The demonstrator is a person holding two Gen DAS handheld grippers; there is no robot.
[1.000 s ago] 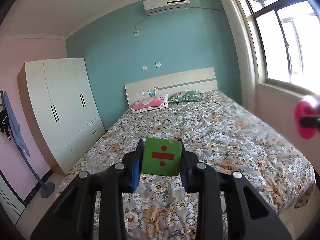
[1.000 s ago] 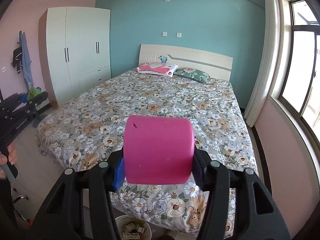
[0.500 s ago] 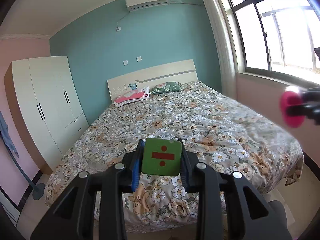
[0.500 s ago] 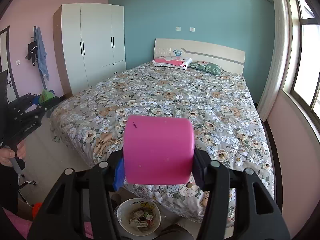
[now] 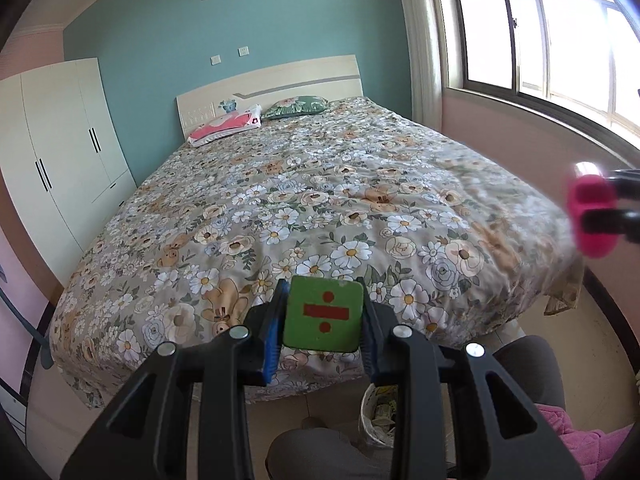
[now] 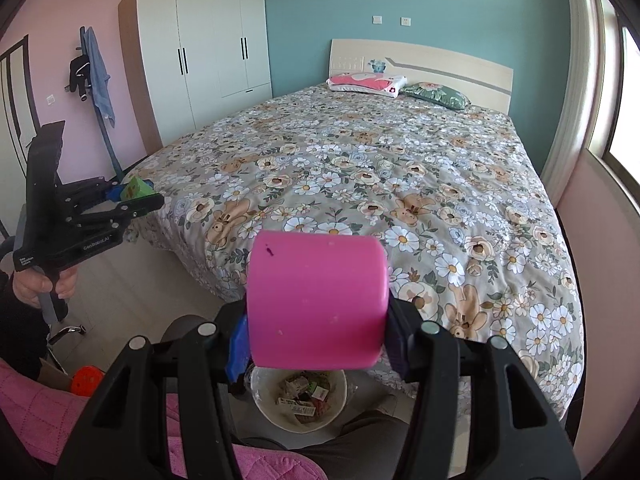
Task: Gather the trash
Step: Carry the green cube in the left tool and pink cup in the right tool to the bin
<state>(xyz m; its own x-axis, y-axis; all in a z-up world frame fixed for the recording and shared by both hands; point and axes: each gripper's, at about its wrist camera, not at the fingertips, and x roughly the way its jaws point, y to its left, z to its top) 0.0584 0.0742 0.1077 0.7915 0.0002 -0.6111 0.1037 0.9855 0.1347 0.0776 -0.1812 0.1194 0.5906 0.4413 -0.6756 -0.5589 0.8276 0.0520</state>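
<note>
Bedroom scene, taken view by view.

Left wrist view: the left gripper (image 5: 323, 322) is clamped on a green block (image 5: 323, 317) with rounded corners and a red division sign on the face toward the camera; both blue pads press its sides. Block and gripper hang in the air in front of the foot of a bed (image 5: 304, 200) covered in a floral quilt. Below and a little right of the block, a white trash bin (image 5: 378, 416) with scraps in it stands on the tiled floor, partly hidden behind the gripper's right arm. The person's grey-trousered knees (image 5: 316, 454) flank the bin. At the right edge, blurred, the right gripper (image 5: 591, 216) carries a pink cylinder (image 5: 592, 192).

Right wrist view: the right gripper (image 6: 316, 338) pinches the pink cylinder (image 6: 318, 300) by its two flat ends, the curved side toward the camera. The trash bin (image 6: 276, 412), holding small wrappers and paper scraps, sits on the floor directly under the cylinder in this view, just beside the foot of the bed (image 6: 360, 168). At the left, a hand (image 6: 38, 286) grips the handle of the left gripper (image 6: 136, 196), with the green block (image 6: 136, 189) between its tips. A pink quilted garment (image 6: 36, 404) fills the lower left corner.
</note>
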